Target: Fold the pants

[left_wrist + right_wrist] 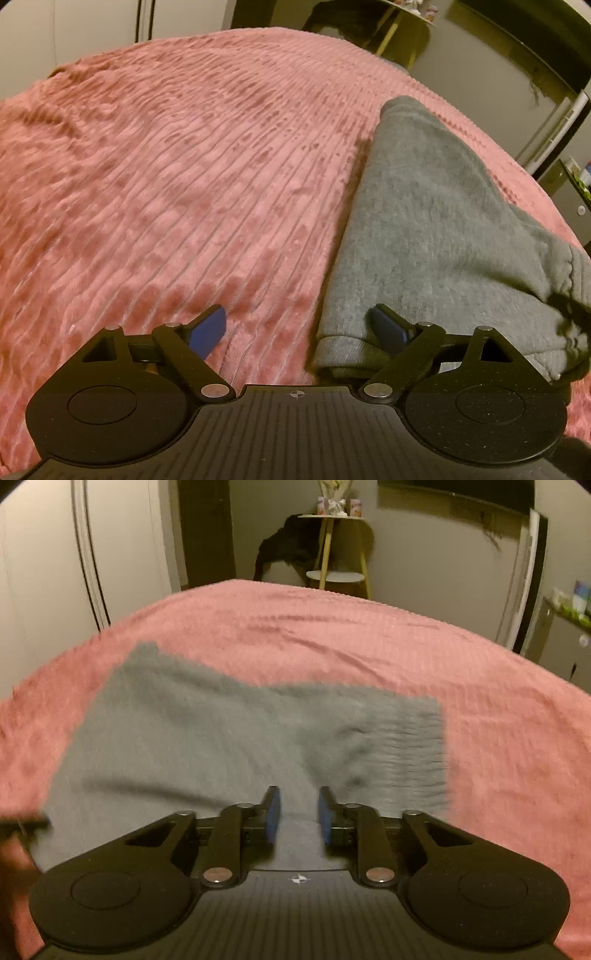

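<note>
A: Pants (424, 221), grey, lying as a long strip on the pink blanket (166, 166). Long axis running from the near hem (340, 350) away to the far right.

B: Nearer tool?

A: Left gripper (299, 321). Spread wide, straddling the strip's near left edge: one pad over the hem, the other over bare blanket. Nothing pinched.

B: And the right gripper (297, 805)?

A: Above mid-cloth, pads narrowly parted, gripping nothing; blurred, though.

B: Next?

A: Probably pinching that near end and carrying it lengthwise to the far one.
</note>
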Demonstrator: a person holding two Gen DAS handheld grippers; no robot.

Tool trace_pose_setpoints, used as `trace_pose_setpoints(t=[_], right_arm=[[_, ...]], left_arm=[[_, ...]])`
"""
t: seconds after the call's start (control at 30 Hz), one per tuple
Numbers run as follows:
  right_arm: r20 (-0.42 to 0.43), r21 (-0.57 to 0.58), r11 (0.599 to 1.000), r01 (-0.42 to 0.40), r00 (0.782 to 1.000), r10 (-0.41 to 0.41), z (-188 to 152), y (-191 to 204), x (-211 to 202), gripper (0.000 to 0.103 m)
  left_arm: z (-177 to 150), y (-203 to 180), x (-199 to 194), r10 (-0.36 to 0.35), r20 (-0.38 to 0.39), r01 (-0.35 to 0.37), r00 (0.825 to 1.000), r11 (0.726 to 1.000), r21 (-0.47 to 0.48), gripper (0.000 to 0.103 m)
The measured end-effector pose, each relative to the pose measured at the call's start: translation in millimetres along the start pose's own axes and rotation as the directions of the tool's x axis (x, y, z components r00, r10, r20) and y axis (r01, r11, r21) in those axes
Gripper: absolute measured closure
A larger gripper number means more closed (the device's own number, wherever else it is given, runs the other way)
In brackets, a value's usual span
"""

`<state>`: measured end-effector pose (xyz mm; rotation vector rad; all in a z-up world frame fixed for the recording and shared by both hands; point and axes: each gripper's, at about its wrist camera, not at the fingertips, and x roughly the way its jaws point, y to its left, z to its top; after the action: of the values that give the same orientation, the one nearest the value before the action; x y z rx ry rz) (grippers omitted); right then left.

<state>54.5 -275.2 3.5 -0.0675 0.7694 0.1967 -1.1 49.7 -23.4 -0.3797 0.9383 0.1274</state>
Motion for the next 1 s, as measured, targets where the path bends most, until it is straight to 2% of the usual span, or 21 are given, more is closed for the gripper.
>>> trace_pose_setpoints(t=[0.03, 0.07, 0.1, 0.23, 0.27, 0.33, 0.37, 0.4, 0.5, 0.6, 0.7, 0.8, 0.87, 1.0], right_arm=[[0.010, 0.025, 1.000, 0.014, 1.000, -0.014, -5, -9, -5, 0.103], [0.021, 0.089, 0.996, -0.011, 1.000, 0.009, -6, -18, -11, 0.103], [0.033, 0.128, 0.992, 0.021, 0.999, -0.025, -5, -24, -17, 0.103], [0.046, 0.150, 0.989, 0.009, 0.999, -0.016, -4, -31, -35, 0.102], [0.051, 0.143, 0.989, 0.026, 0.998, -0.033, -5, -32, -38, 0.093], [0.056, 0.197, 0.980, 0.037, 0.997, -0.049, -7, -47, -43, 0.062], [0.048, 0.237, 0.971, 0.036, 0.998, -0.048, -9, -57, -42, 0.031], [0.025, 0.280, 0.959, 0.038, 0.999, -0.047, -11, -67, -40, 0.025], [0.009, 0.384, 0.921, -0.064, 0.998, 0.065, -21, -91, -38, 0.025], [0.000, 0.475, 0.864, -0.167, 0.982, 0.190, -26, -108, -22, 0.025], [-0.021, 0.546, 0.808, -0.220, 0.961, 0.276, -34, -116, 1, 0.020], [-0.009, 0.621, 0.737, -0.267, 0.938, 0.348, -40, -125, 21, 0.017], [0.010, 0.645, 0.706, -0.294, 0.926, 0.377, -41, -131, 31, 0.015], [0.046, 0.672, 0.649, -0.357, 0.894, 0.445, -34, -140, 47, 0.014]], left_arm=[[1, 0, 0, 0.002, -0.001, -0.002, 1.000, 1.000, -0.002, 0.010], [1, 0, 0, 0.006, -0.002, -0.006, 1.000, 1.000, -0.005, 0.010], [1, 0, -1, 0.010, -0.002, -0.010, 1.000, 1.000, -0.009, 0.009], [2, -2, -8, 0.042, 0.013, -0.042, 0.999, 0.999, -0.015, 0.007], [2, -2, -10, 0.049, 0.016, -0.049, 0.999, 0.999, -0.014, 0.007], [2, -4, -14, 0.061, 0.025, -0.060, 0.998, 0.998, -0.011, 0.007], [2, -5, -15, 0.066, 0.029, -0.066, 0.997, 0.998, -0.006, 0.008], [2, -7, -16, 0.073, 0.035, -0.073, 0.997, 0.997, 0.003, 0.008], [3, -13, -18, 0.074, 0.045, -0.075, 0.996, 0.997, 0.027, 0.008], [5, -18, -16, 0.057, 0.041, -0.059, 0.998, 0.997, 0.046, 0.008], [10, -21, -13, 0.021, 0.027, -0.022, 0.999, 0.998, 0.052, 0.008], [19, -22, -8, -0.051, 0.010, 0.050, 0.999, 0.998, 0.045, 0.008], [32, -23, -2, -0.109, -0.006, 0.109, 0.994, 0.993, 0.034, 0.008], [63, -31, 23, -0.231, -0.087, 0.232, 0.969, 0.973, 0.008, 0.008]])
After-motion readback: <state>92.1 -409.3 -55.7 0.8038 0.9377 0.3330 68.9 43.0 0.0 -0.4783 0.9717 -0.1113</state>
